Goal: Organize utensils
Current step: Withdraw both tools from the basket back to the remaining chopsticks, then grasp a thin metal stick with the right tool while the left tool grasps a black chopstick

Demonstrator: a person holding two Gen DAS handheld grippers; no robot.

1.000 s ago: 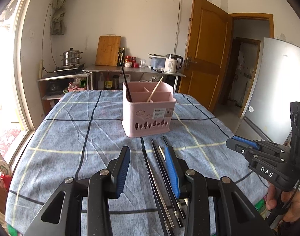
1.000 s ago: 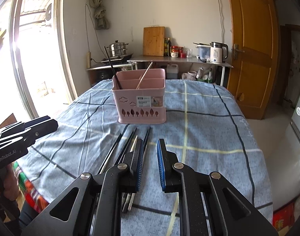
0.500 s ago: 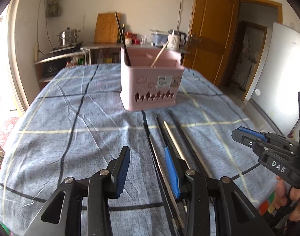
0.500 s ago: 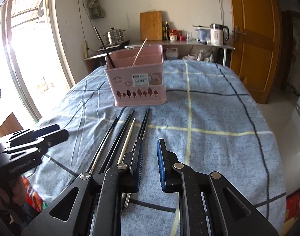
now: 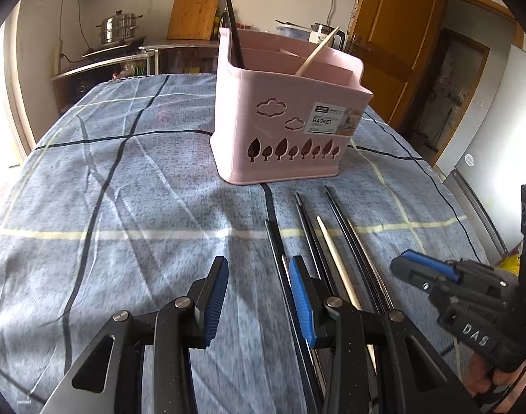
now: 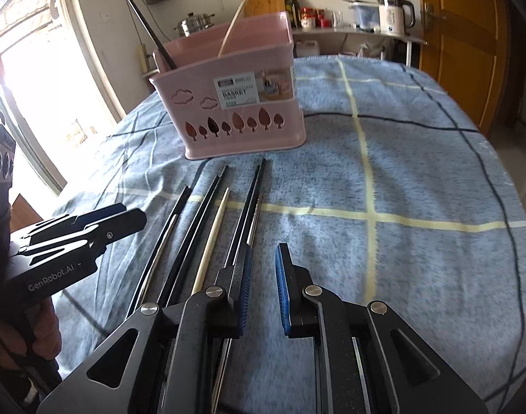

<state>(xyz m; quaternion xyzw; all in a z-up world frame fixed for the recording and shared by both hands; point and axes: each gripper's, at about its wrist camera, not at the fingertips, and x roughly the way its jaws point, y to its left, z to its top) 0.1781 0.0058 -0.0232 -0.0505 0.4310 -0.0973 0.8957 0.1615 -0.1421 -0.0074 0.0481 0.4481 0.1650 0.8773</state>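
Note:
A pink utensil basket (image 5: 290, 120) (image 6: 235, 103) stands on the blue checked tablecloth (image 5: 142, 207). A black chopstick (image 5: 231, 17) and a pale wooden one (image 5: 318, 50) lean inside it. In front of it several chopsticks lie side by side: black ones (image 5: 311, 227) (image 6: 200, 214), a pale wooden one (image 5: 335, 258) (image 6: 211, 238) and a metal one (image 6: 256, 217). My left gripper (image 5: 257, 265) is open just above the left end of the row, nothing between its fingers. My right gripper (image 6: 264, 258) hovers over the right end with a narrow empty gap.
The table edge curves away on both sides. Behind the table a counter carries a steel pot (image 5: 119, 29), a wooden cutting board (image 5: 194, 12) and a kettle (image 6: 395, 13). A wooden door (image 5: 394, 34) and a grey fridge (image 5: 497, 131) stand to the right.
Both grippers have come down and forward towards the chopsticks, so the basket looms larger. The gaps between the fingers look the same as before.

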